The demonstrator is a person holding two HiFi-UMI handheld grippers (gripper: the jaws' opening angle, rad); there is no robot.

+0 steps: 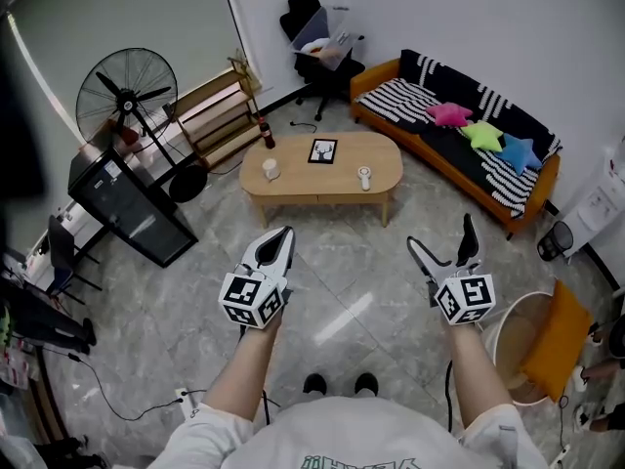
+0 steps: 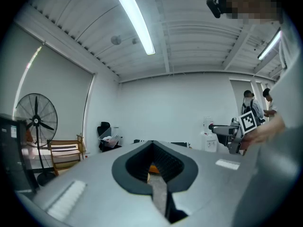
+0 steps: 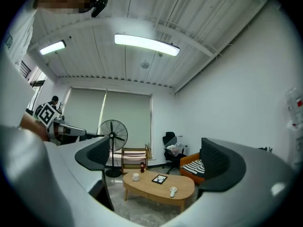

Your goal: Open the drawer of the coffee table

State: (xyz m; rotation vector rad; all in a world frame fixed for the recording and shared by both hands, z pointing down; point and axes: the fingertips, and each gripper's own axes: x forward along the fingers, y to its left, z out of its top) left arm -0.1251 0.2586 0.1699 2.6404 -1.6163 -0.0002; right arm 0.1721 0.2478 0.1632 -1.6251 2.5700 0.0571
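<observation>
Step in hand: the approach, nothing touched yet. I'm standing well back from the coffee table, both tools held about level in front of me. Left gripper has its jaws together with nothing in them. Right gripper is spread wide and empty, and the table shows between its jaws, far off.

The drawer I take to be the panel in the near side of the table. It looks shut, and I can't make out a handle from here.

Next move, as I judge it: walk up, drop low, get the open right jaws onto the drawer's edge or pull, then draw it straight toward me.

On the tabletop: cup, picture frame, small white gadget, and a bottle at the far left end. A jerky pull could tip the cup or bottle.

Around: sofa right of the table, fan and black cabinet to the left, tub by my right side. Nothing stands between me and the table.
</observation>
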